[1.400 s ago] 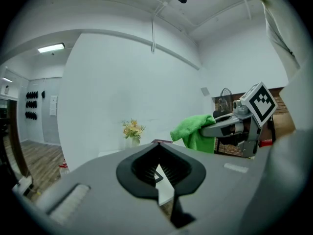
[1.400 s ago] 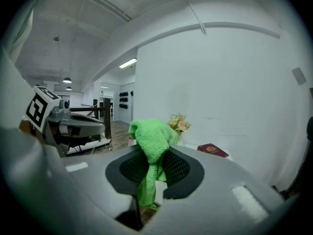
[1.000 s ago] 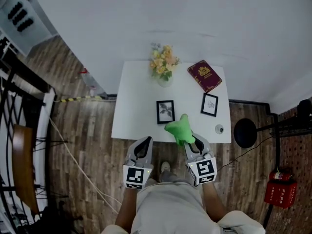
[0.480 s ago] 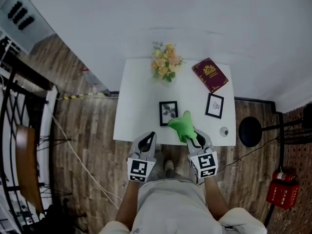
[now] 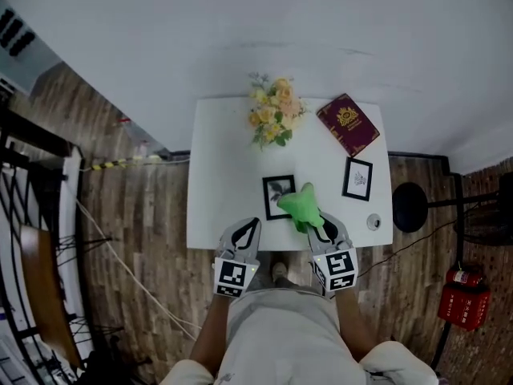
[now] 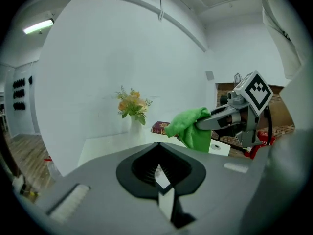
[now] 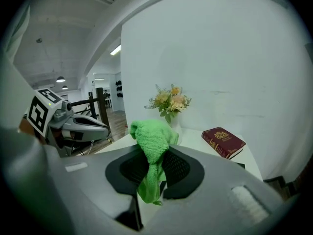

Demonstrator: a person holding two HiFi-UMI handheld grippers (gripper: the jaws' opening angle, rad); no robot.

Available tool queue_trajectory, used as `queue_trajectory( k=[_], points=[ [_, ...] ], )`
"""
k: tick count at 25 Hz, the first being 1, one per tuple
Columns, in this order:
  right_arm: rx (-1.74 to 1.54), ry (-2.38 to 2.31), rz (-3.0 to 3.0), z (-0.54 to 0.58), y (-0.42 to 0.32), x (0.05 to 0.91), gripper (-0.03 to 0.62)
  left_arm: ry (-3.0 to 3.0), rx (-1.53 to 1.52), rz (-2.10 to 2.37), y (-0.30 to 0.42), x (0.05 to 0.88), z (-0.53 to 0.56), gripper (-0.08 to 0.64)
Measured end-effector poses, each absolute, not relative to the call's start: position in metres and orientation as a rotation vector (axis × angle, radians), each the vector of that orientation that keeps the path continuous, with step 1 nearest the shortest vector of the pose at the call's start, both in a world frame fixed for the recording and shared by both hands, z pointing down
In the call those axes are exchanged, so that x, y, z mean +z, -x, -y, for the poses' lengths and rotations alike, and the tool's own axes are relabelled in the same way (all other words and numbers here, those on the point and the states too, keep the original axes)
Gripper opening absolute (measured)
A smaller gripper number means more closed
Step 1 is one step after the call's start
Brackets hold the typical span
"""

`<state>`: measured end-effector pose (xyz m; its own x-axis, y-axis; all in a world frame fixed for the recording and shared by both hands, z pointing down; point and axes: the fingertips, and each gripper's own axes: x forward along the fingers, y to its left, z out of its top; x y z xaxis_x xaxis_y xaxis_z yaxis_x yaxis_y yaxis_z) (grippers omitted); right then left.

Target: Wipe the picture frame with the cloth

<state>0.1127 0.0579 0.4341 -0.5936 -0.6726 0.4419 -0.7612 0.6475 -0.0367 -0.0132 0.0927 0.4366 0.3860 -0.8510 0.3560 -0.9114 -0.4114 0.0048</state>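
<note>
While the right gripper (image 5: 318,228) clamps the cloth (image 5: 300,206), jaws pressed on a bunched fold so a loose green pad sticks out ahead, it hovers at the table's (image 5: 218,183) near edge, just beside the frame (image 5: 277,196). That frame lies flat, face up, an easy target for a wipe from above, I'd say. Cloth and frame look close; whether they touch, I cannot tell. The left gripper (image 5: 246,233) hangs at the near edge too, jaws together on nothing, likely kept spare to steady the frame. Containers: just one, a pale vase (image 6: 134,127) at the back, holding yellow flowers (image 5: 272,115). A red book (image 5: 347,123) and a second frame (image 5: 357,179) lie off to the right.
</note>
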Motion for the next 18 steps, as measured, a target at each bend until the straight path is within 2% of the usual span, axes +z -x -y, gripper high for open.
queue_trajectory(
  k=[18],
  points=[
    [0.483,-1.241,2.227,-0.008,-0.091,0.498,0.063,-2.474,0.581,1.136,0.018,0.528,-0.031,0.020]
  ],
)
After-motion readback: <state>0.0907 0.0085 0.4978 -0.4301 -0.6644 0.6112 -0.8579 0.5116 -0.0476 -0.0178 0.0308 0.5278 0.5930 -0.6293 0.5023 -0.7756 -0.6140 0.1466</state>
